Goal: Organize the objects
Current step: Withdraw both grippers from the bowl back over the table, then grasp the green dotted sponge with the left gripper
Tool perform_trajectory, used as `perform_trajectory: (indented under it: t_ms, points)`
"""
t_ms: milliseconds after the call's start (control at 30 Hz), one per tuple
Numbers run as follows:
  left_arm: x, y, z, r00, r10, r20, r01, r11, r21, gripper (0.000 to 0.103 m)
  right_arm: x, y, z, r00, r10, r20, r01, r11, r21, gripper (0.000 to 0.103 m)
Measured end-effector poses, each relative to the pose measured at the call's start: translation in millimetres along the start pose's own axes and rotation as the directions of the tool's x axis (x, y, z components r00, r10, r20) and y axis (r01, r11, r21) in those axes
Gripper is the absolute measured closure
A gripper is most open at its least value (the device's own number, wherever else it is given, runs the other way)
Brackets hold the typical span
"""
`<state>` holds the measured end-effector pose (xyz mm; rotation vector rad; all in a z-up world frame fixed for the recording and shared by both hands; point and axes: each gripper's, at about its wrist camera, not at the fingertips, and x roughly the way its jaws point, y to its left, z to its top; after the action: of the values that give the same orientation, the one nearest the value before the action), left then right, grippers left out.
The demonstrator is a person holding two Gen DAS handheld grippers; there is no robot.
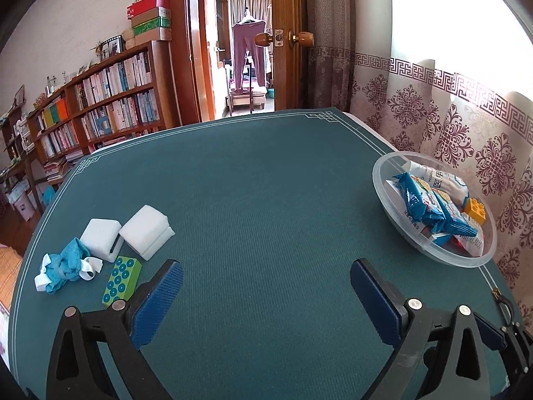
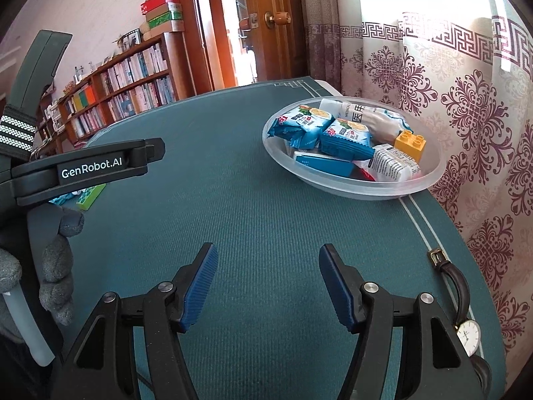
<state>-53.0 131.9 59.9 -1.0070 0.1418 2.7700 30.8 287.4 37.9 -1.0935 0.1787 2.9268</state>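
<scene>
A clear plastic bowl [image 1: 386, 196] [image 2: 429, 173] stands at the table's right edge, holding blue snack packets [image 1: 419, 205] [image 2: 346, 135], a white pouch [image 2: 369, 118] and a yellow brick [image 1: 475, 210] [image 2: 410, 143]. At the left lie two white sponges [image 1: 146, 230], a blue cloth bow [image 1: 68, 268] and a green dotted block [image 1: 120, 281]. My left gripper [image 1: 266, 278] is open and empty above the green mat. My right gripper [image 2: 268, 265] is open and empty, short of the bowl. The left gripper's body [image 2: 90, 168] shows in the right wrist view.
A wristwatch [image 2: 466, 331] with a brown strap lies at the table's right edge near my right gripper. Patterned curtains [image 2: 473, 106] hang right behind the bowl. A bookshelf [image 1: 110, 100] and an open door [image 1: 286, 40] stand beyond the table.
</scene>
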Motion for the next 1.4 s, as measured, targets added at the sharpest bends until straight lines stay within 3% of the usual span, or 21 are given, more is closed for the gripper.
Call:
perform_trajectory:
  t_ms: [633, 1167, 1400]
  points:
    - [5, 66, -18, 0.996, 0.066, -0.052, -0.072, 0.991, -0.115, 0.001, 17, 22, 0, 0.998, 0.021, -0.052, -0.022, 1.000, -0.019, 0.038]
    - [13, 140, -24, 0.981, 0.174, -0.087, -0.188, 0.961, -0.201, 0.001, 20, 26, 0, 0.997, 0.034, -0.062, -0.035, 0.999, -0.022, 0.038]
    - [31, 158, -26, 0.977, 0.159, -0.142, -0.187, 0.958, -0.218, 0.015, 21, 29, 1, 0.997, 0.049, -0.065, -0.051, 0.998, -0.028, 0.038]
